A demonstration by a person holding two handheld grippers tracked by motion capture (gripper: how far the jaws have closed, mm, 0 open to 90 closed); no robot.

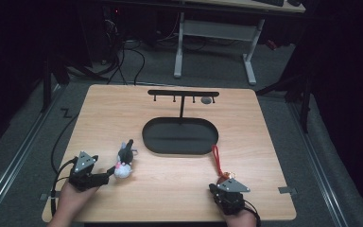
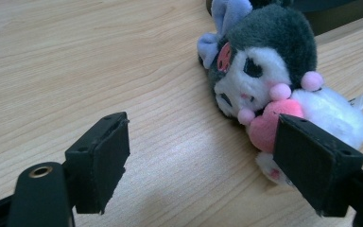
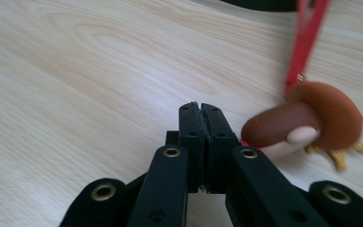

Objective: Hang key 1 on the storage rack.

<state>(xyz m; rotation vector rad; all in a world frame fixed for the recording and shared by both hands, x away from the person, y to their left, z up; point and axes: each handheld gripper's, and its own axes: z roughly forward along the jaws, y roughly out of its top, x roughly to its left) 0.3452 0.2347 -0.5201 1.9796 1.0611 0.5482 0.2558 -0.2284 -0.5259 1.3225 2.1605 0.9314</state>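
Observation:
A small plush toy [image 2: 274,80] with a dark head, white face and pink heart lies on the wooden table [image 1: 170,189] at the front left; the same plush toy [image 1: 124,163] lies just right of my left gripper [image 1: 109,171]. That left gripper [image 2: 203,161] is open, its right pad beside the plush's white body and nothing pressed between the pads. My right gripper [image 3: 201,111] is shut with its pads together on nothing. Just right of it lies a brown charm [image 3: 307,125] on a red strap [image 3: 305,42]. From above, the right gripper [image 1: 214,188] sits below the red strap [image 1: 216,161].
A black oval tray [image 1: 179,147] lies at the table's middle, with a black T-shaped hook stand [image 1: 183,93] rising from its far side. A small dark round piece [image 1: 206,100] lies near the stand's right end. A desk frame stands on the floor beyond.

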